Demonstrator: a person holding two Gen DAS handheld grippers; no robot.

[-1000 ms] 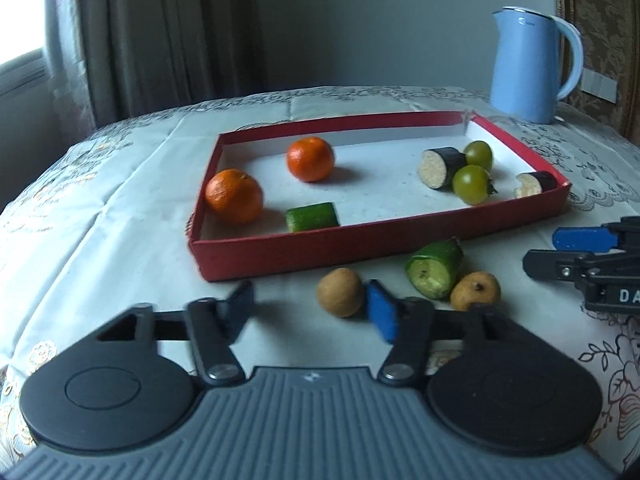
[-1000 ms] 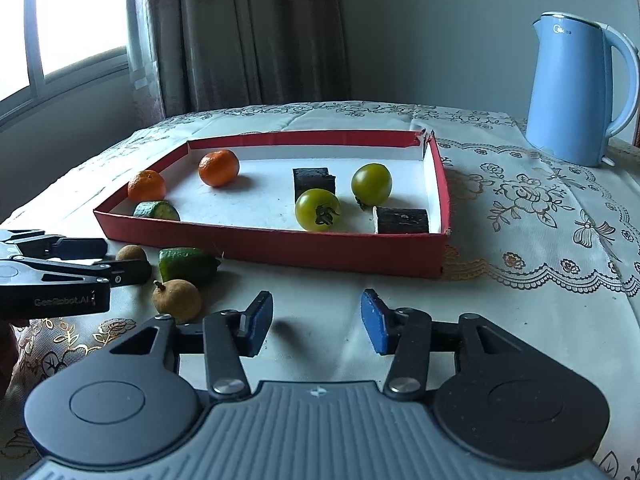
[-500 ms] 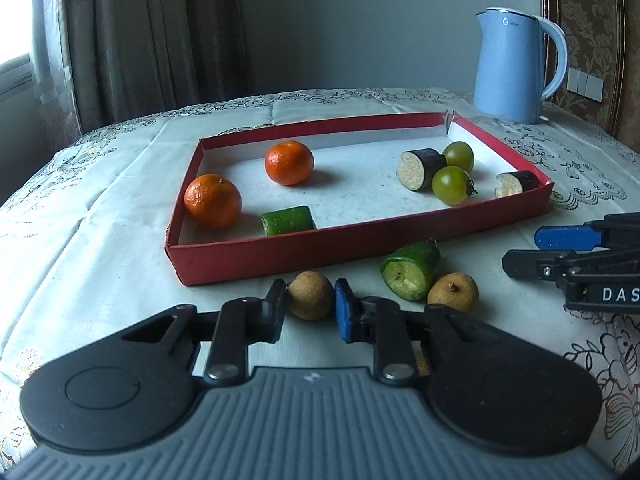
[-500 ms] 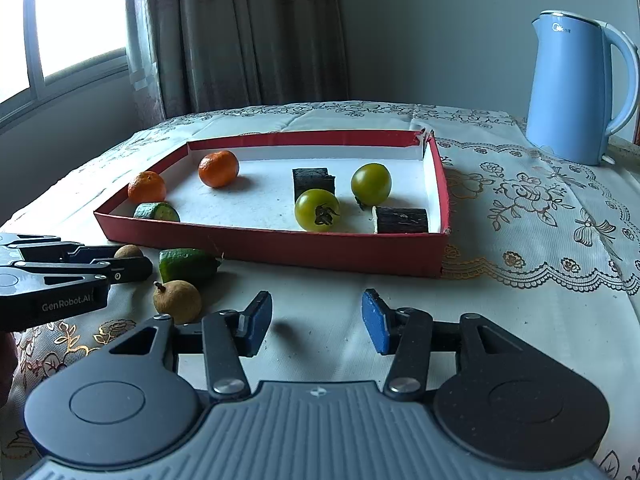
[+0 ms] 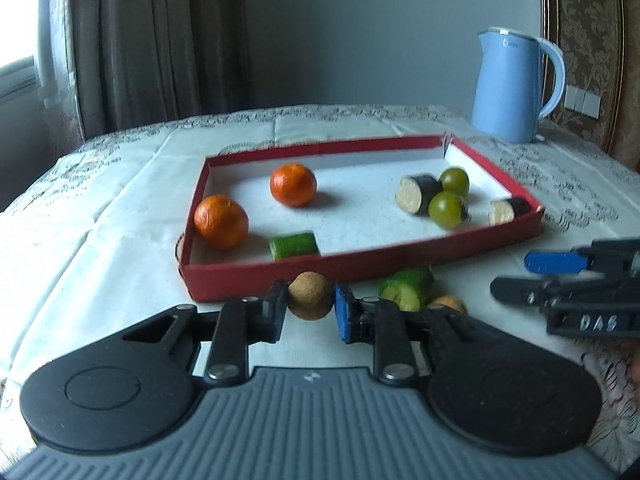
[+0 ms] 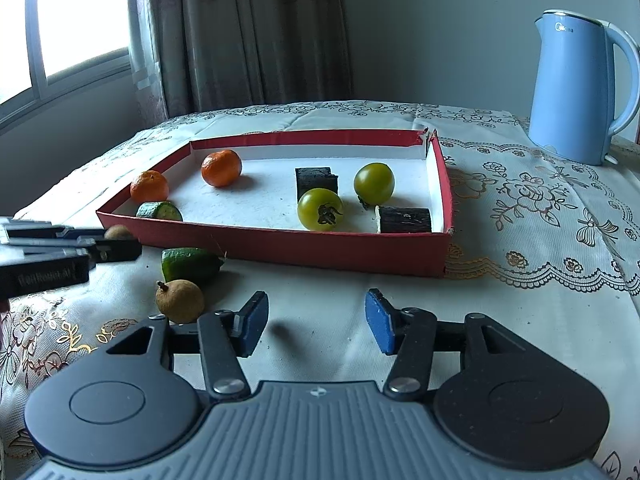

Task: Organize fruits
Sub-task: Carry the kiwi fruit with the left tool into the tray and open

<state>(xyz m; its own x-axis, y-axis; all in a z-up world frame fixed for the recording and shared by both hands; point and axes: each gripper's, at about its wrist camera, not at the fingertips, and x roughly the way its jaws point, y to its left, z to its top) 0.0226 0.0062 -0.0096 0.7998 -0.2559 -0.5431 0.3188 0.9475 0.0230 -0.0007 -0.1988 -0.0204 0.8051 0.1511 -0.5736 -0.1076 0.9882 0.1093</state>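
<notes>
My left gripper (image 5: 310,305) is shut on a brown longan (image 5: 310,295) and holds it just above the cloth, in front of the red tray (image 5: 256,276). The tray holds two oranges (image 5: 221,221), a cucumber piece (image 5: 294,245), two green tomatoes (image 5: 446,209) and two eggplant pieces (image 5: 416,199). A second cucumber piece (image 6: 188,262) and another longan (image 6: 179,301) lie on the cloth before the tray. My right gripper (image 6: 316,322) is open and empty, low over the cloth. The left gripper also shows in the right wrist view (image 6: 114,242), with the held longan (image 6: 117,232) partly hidden.
A blue kettle (image 6: 576,88) stands at the back right of the table. The lace tablecloth (image 6: 540,208) covers the whole table. Curtains (image 6: 240,36) and a window (image 6: 72,20) stand behind the table.
My left gripper closed on the brown longan and lifted it slightly toward the tray. The right gripper has stayed open in place.
</notes>
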